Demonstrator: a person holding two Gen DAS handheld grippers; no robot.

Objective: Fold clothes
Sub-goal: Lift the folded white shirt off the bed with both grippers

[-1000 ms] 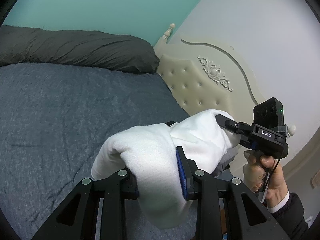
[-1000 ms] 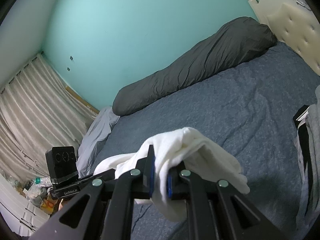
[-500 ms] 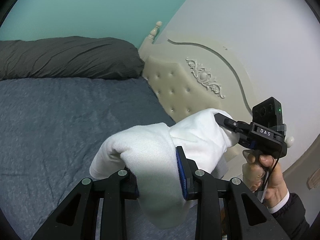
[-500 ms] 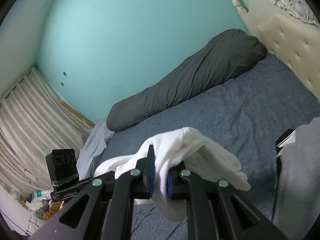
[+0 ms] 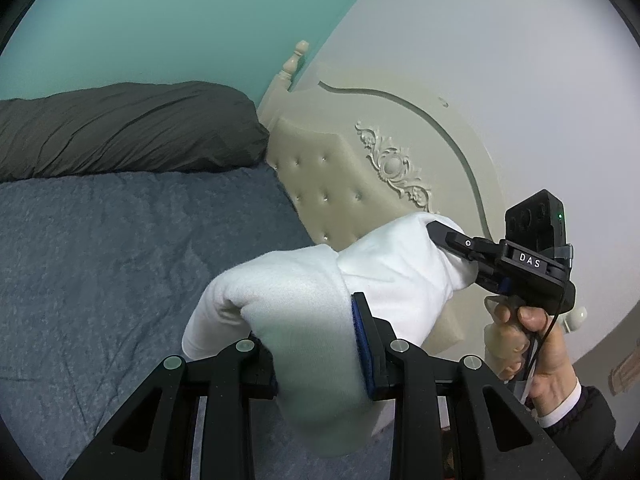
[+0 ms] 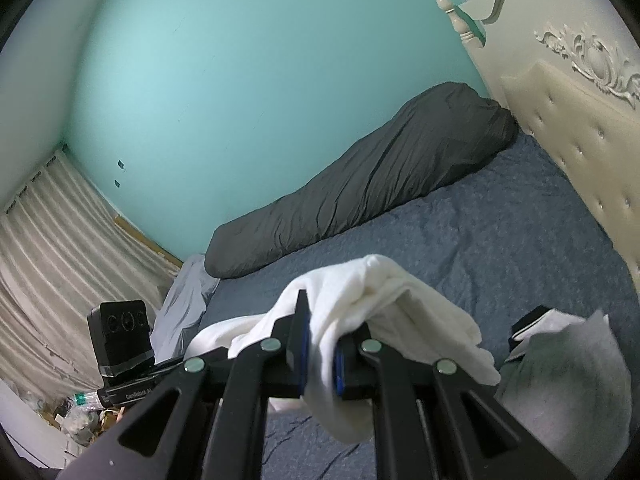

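A white garment (image 5: 320,292) hangs bunched in the air between my two grippers, above the blue-grey bed (image 5: 100,260). My left gripper (image 5: 312,348) is shut on a thick fold of it. To the right, a hand (image 5: 532,344) holds my right gripper (image 5: 440,234), whose tips are buried in the cloth. In the right wrist view the right gripper (image 6: 320,348) is shut on a thin fold of the white garment (image 6: 380,292). The left gripper's camera housing (image 6: 120,332) shows at the left, its fingers hidden behind the cloth.
A long dark grey pillow (image 6: 380,184) lies along the teal wall. The cream tufted headboard (image 5: 340,184) stands close on the right. A pile of grey and black clothes (image 6: 568,380) sits on the bed at lower right. Curtains (image 6: 52,240) and floor clutter (image 6: 76,420) are at the left.
Both grippers have risen and travelled across the bed towards the headboard, carrying the white garment. Neither grip has changed. The grey clothes pile now sits lower right in the right wrist view.
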